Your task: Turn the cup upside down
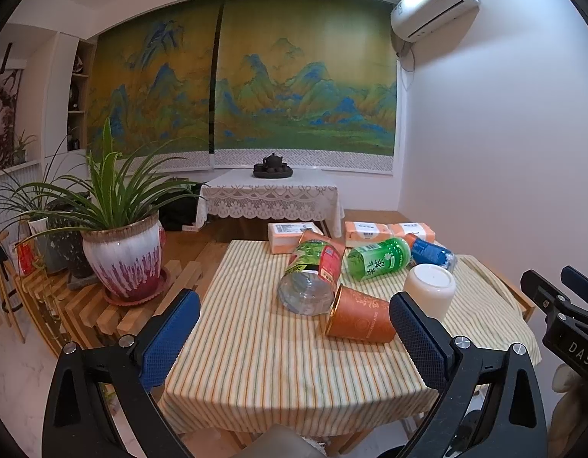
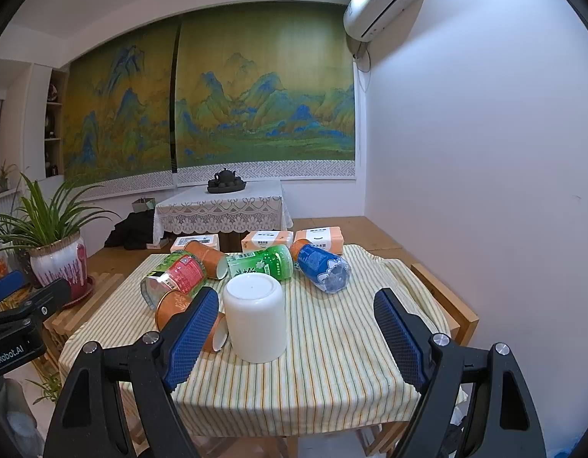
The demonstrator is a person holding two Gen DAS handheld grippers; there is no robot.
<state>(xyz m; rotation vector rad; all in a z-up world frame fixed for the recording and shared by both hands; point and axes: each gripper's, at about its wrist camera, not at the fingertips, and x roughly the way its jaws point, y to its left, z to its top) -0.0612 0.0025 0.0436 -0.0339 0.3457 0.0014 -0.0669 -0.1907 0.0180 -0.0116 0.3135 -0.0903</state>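
Note:
A white cup [image 2: 255,318] stands upside down on the striped tablecloth [image 2: 332,362], base up; it also shows in the left wrist view [image 1: 429,292]. My right gripper [image 2: 296,337] is open and empty, its jaws wide apart just in front of the cup, not touching it. My left gripper [image 1: 294,337] is open and empty, held over the near left part of the table. An orange paper cup [image 1: 361,320] lies on its side between the white cup and my left gripper; it also shows in the right wrist view [image 2: 172,305].
Lying bottles crowd the far half of the table: a red-green one [image 1: 313,267], a green one [image 1: 378,257], a blue one [image 2: 322,267]. Tissue packs [image 2: 269,238] lie behind them. A potted plant [image 1: 122,259] stands on a wooden rack to the left. A white wall is at the right.

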